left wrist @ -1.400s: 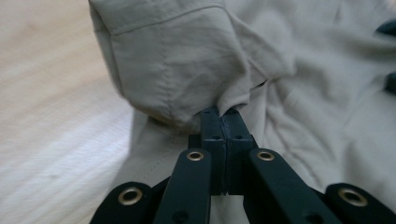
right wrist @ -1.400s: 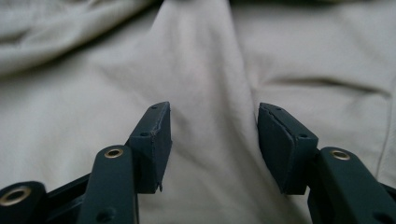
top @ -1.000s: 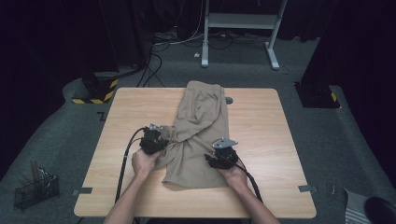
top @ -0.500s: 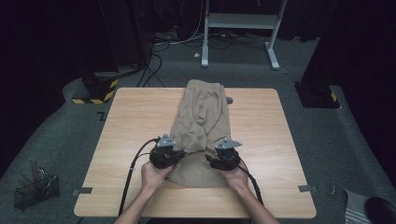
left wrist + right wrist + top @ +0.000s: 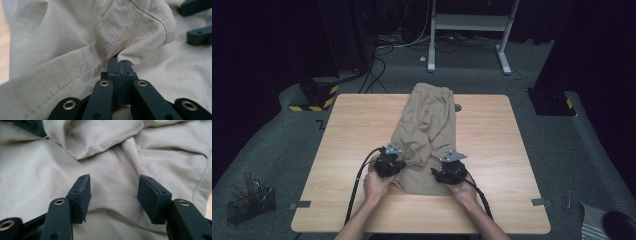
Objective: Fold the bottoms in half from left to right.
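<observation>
- Nearest the person's edge of the table (image 5: 337, 210), the left gripper (image 5: 119, 65) has its 2 jaws pressed together on a stitched hem fold of the tan garment (image 5: 427, 135); cloth bunches up just past the tips.
- Beside it, the right gripper (image 5: 113, 195) holds its jaws wide apart, hovering over flat cloth with nothing between them.
- Seen from the high view, both grippers sit on the near end of the garment, left gripper (image 5: 388, 162) and right gripper (image 5: 451, 171) a little apart, each in 1 hand.
- My reading is that the step is taking hold of the near hem to fold or spread the piece. To do it well, the right gripper should come down on a hem edge matching the left one's, pinch 1 clear fold rather than loose slack, and both should then lift evenly so the cloth does not twist.
- Farther off, the garment runs lengthwise up the middle of the table to its far edge, rumpled along the centre.
- On the floor at the near left stands a black wire basket (image 5: 249, 202) with a few thin sticks in it; what they are is too small to tell.
</observation>
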